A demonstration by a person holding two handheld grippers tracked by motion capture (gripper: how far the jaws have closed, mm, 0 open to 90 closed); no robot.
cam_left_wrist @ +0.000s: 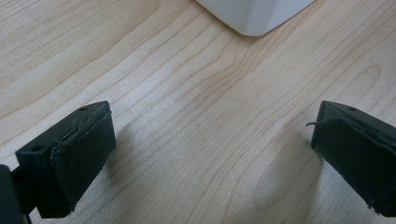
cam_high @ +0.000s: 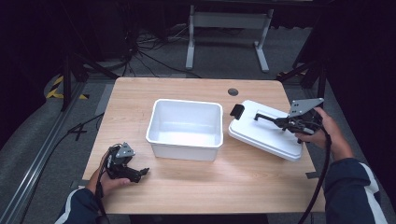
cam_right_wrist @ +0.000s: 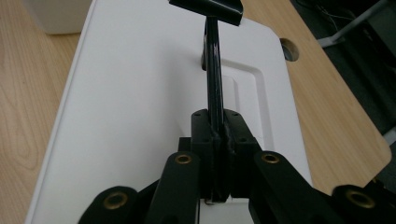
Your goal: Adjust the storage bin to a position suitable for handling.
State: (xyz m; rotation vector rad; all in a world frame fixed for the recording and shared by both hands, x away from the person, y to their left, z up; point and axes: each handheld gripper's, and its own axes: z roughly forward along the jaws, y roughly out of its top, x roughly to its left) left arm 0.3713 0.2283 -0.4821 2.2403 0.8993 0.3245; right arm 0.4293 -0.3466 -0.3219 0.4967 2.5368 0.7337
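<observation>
my right tongs (cam_right_wrist: 215, 140) are clamped on the black handle (cam_right_wrist: 214, 70) of the white lid (cam_high: 266, 130), which sits tilted at the right of the frame, just beside the open white bin (cam_high: 185, 128) at centre. my left tongs (cam_left_wrist: 210, 154) rest wide open and empty over bare table (cam_high: 233, 182) at lower left. i judge the lid is gripped but not yet on the bin; carrying it over and seating it is what's left.

Light falls from above onto the counter (cam_high: 196, 186), leaving the surrounding floor (cam_high: 224, 56) dim and the edges nearly black. The white tub (cam_high: 186, 128) and lid (cam_right_wrist: 140, 93) read bright without harsh glare. In the left gripper view the jaws cast soft shadows, their near edges slightly blurred.
</observation>
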